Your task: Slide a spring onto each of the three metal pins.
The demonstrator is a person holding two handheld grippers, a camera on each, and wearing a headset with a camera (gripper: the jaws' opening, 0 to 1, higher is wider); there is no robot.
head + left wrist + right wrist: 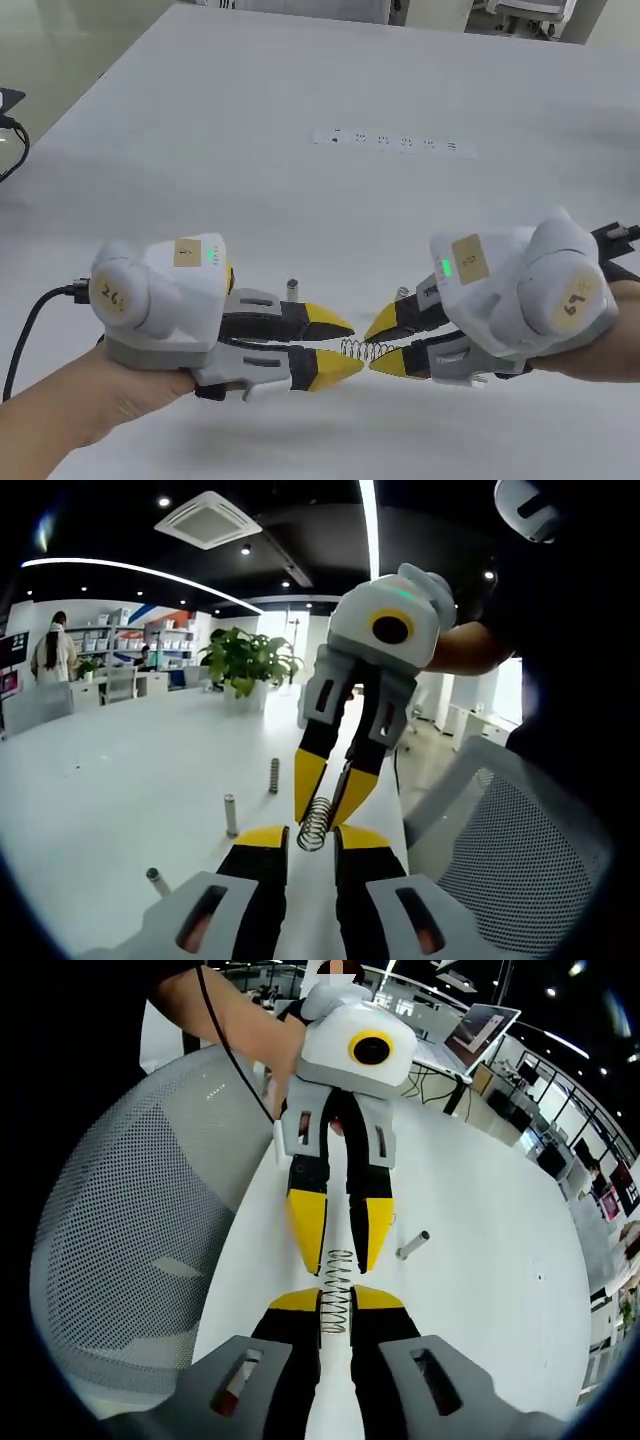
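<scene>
A short wire spring (366, 350) hangs level between both grippers, just above the white table (300, 200). My left gripper (355, 346) has its yellow tips closed on one end. My right gripper (372, 347) faces it tip to tip and grips the other end. In the left gripper view the spring (315, 825) runs from my own tips (312, 837) up into the right gripper (325, 812). In the right gripper view the spring (337, 1290) lies between my tips (337, 1302) and the left gripper (342, 1265). Three bare metal pins (273, 775) (230, 815) (155, 880) stand on the table; two pins (292, 289) (403, 293) sit just behind the grippers.
A row of sockets (383, 141) is set into the tabletop farther back. A black cable (20, 340) trails from the left gripper off the table's left side. A grey mesh chair (130, 1230) stands at the near edge. People and shelves are far across the room (52, 650).
</scene>
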